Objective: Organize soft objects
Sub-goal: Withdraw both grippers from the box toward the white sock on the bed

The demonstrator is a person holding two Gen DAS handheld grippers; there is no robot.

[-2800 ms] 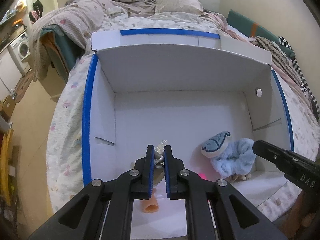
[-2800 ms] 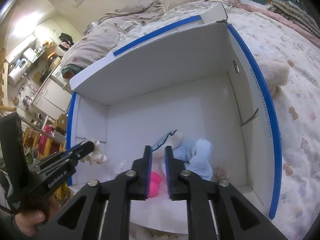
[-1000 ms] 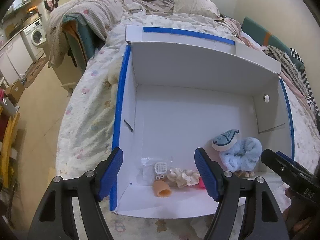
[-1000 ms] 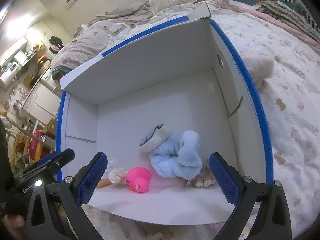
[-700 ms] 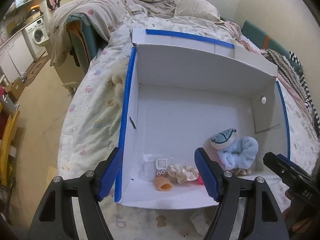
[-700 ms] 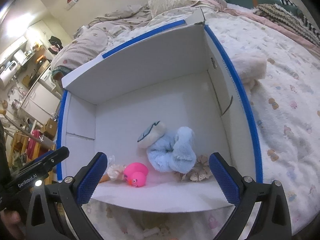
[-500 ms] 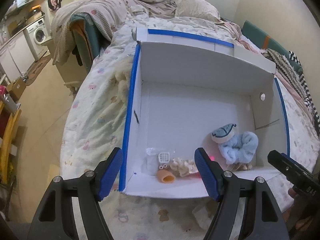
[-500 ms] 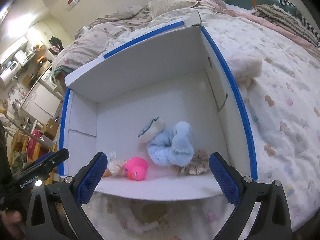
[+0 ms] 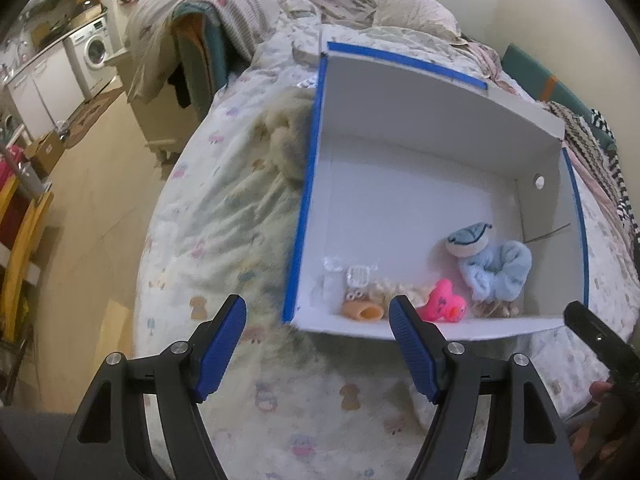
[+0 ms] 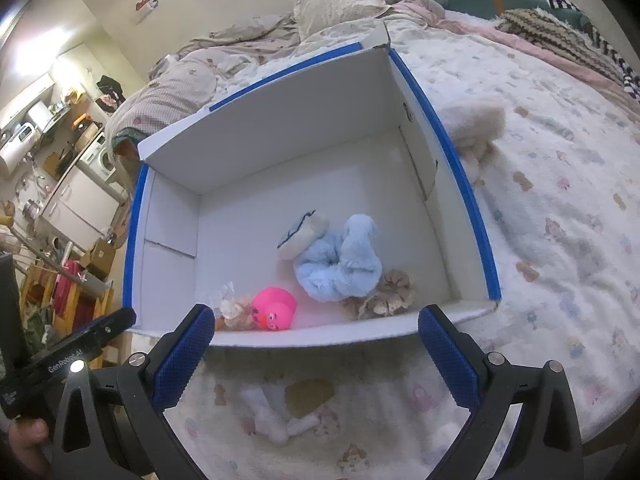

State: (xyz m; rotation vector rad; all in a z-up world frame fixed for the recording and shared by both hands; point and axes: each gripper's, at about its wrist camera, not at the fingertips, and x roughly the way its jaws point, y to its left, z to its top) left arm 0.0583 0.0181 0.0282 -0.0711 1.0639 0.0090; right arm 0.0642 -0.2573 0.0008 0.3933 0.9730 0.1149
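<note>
A white cardboard box with blue tape edges sits on the bed. Inside near the front lie a light blue plush toy, a pink rubber duck, a beige scrunchie, a cream frilly piece and an orange piece. My left gripper is open and empty, in front of the box's left corner. My right gripper is open and empty, in front of the box. A small white soft toy lies on the bed below it.
A beige fluffy toy lies left of the box and another lies right of it. Patterned bedding surrounds the box. Pillows and blankets are at the back. The floor, a washing machine and shelves are to the left.
Both grippers, shut 2.8 s ago, have opened and pulled back out of the box. The frilly piece and pink duck now lie in the box.
</note>
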